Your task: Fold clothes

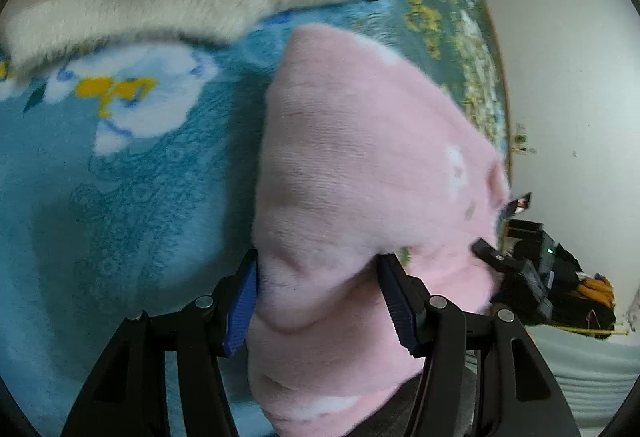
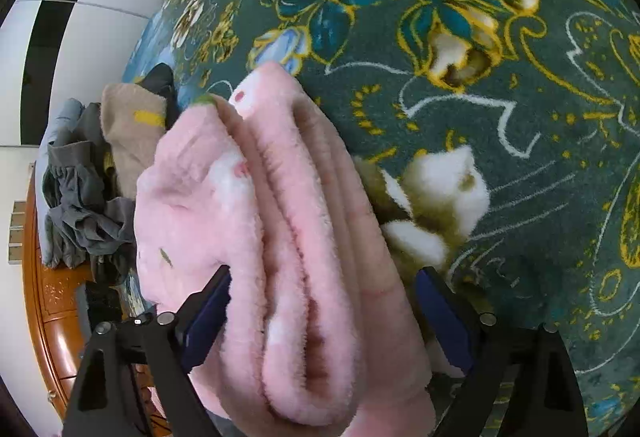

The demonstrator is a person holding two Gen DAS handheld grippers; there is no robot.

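While you lower folded pink garment onto floral blanket, left gripper pinches one end, keeping layers stacked. Your right gripper spread wide, far pad clear of bundle, likely freeing it.

Fluffy pink fleece garment

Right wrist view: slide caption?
Folded pink fleece garment between open right tongs above floral green blanket.
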